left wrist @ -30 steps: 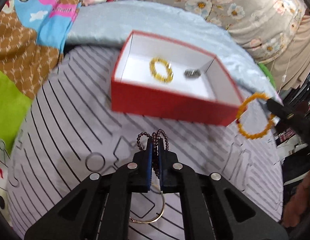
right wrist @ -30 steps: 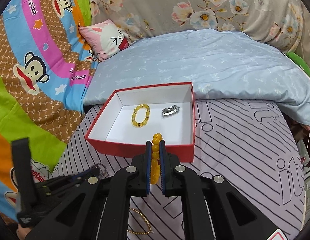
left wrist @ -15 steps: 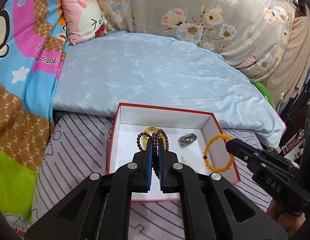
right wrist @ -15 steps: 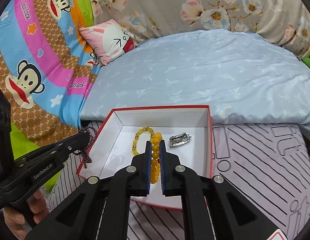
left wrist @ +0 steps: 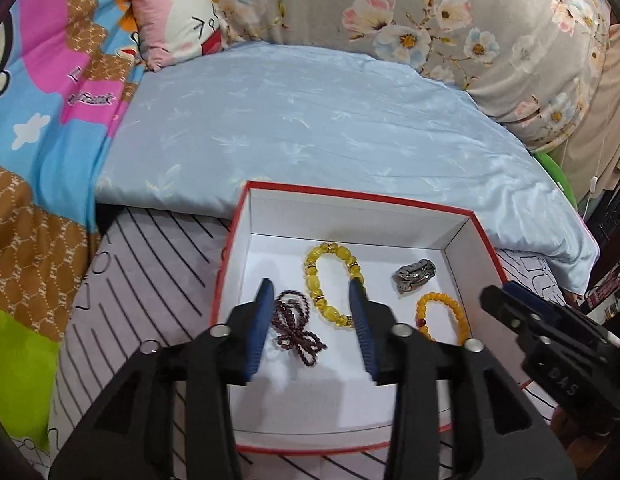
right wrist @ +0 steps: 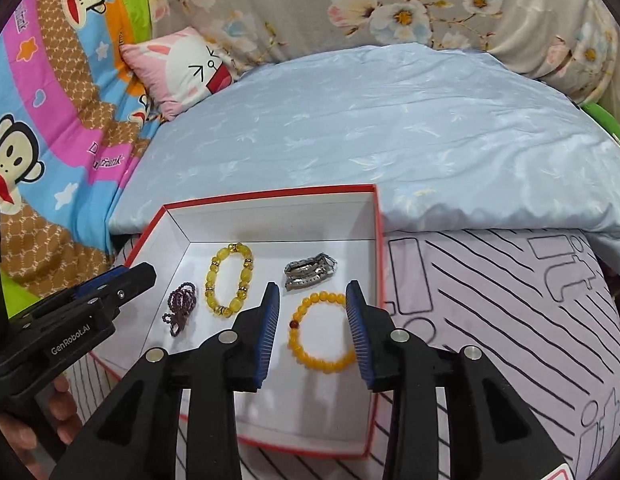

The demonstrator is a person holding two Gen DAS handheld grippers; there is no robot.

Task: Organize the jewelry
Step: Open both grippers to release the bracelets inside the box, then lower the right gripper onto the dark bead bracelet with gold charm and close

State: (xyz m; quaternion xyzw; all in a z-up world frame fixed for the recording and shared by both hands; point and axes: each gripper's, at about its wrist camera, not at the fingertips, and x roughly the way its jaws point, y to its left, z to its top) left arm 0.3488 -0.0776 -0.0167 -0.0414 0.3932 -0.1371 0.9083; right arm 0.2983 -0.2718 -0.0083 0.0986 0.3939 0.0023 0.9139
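A red box (left wrist: pixel 480 224) (right wrist: pixel 378 240) with a white inside sits on the striped bedcover. Inside it lie a dark maroon bead string (left wrist: pixel 296 328) (right wrist: pixel 181 306), a chunky yellow bracelet (left wrist: pixel 330 280) (right wrist: pixel 229 278), a silver metal piece (left wrist: pixel 414 274) (right wrist: pixel 310 271) and an orange bead bracelet (left wrist: pixel 442 314) (right wrist: pixel 320 334). My left gripper (left wrist: pixel 310 292) hangs over the maroon string with its jaws opening, pads off the beads. My right gripper (right wrist: pixel 312 294) hangs over the orange bracelet, jaws opening too, nothing pressed between them. Each gripper shows at the edge of the other's view.
A pale blue quilt (right wrist: pixel 390 120) lies right behind the box, with a pink cartoon pillow (right wrist: pixel 182 72) and a floral cushion (left wrist: pixel 450 32) beyond. A colourful monkey-print blanket (right wrist: pixel 42 128) is on the left. A hand (right wrist: pixel 50 420) holds the left gripper's handle.
Both grippers moved over the box, then their jaws spread. The maroon string dropped from the left one and the orange bracelet from the right one; both now lie on the box floor.
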